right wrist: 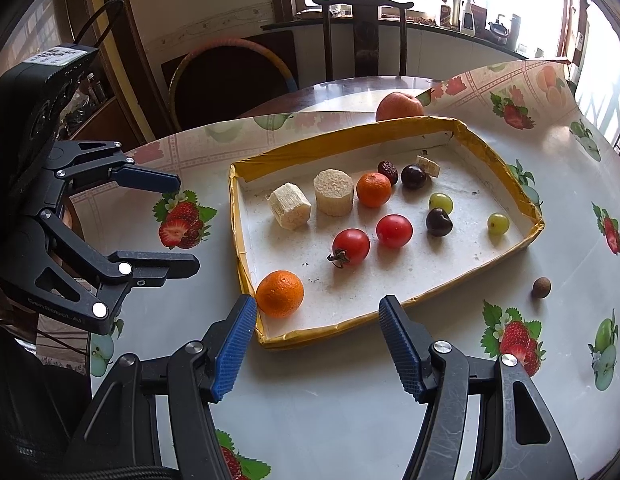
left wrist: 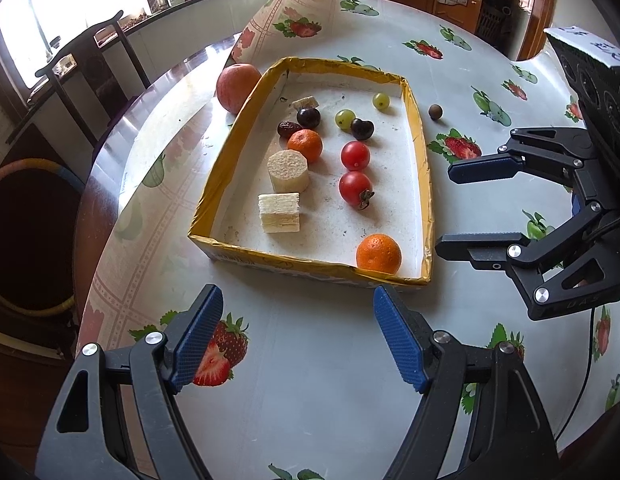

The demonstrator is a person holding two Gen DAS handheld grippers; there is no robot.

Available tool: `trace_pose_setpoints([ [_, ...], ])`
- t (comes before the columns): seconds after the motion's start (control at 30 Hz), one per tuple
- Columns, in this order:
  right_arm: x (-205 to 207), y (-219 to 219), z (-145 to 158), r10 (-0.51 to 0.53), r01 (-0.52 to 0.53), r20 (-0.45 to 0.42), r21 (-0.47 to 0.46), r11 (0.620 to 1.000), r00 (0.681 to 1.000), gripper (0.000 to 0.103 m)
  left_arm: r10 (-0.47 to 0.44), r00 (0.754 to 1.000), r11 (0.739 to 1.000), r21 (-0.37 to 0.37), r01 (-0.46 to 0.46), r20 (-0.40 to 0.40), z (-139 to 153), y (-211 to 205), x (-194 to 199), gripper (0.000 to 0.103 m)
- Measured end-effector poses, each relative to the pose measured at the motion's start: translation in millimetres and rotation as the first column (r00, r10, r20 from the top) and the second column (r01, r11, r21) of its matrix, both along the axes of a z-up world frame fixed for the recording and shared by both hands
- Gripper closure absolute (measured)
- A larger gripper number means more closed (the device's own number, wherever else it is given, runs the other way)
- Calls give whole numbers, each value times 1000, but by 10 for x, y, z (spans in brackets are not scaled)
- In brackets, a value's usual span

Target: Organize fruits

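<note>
While both grippers hover apart over the near table edge, counted as follows:

Tray: one shallow box, yellow rim, white floor, mid-table on a fruit-print cloth.

Mandarins: two; one in the tray's near corner, touching the rim; one just beside the round cane piece.

Cherry tomatoes: two, close together at tray centre; the nearer one with a dried stem.

Green grapes: two, toward the tray's far end.

Dark cherries: two, far half of the tray.

Red date: one, beside the far mandarin.

Pale cane pieces: three; one round, one blocky, one small scrap near the far rim.

Outside the tray: one apple against the far corner; one small brown round fruit alone on the cloth beside a long side.

Left gripper: spread wide, nothing between the blue pads.

Right gripper: spread, holding nothing, near the corner with the mandarin.
</note>
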State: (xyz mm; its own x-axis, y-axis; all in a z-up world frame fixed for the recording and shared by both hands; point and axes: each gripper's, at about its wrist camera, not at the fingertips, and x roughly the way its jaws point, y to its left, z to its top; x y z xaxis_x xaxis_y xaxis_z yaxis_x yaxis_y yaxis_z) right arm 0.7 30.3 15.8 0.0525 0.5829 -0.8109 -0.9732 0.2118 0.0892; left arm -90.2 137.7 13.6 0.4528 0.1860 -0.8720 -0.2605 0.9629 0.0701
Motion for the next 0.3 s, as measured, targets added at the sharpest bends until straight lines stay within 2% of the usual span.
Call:
trace_pose_setpoints([
  [0.3, -8, -8, -25, -10, 10, -9, -6, 1000, 1000, 37, -1, 1000, 1000, -8, 1, -4, -7, 5, 3, 25],
])
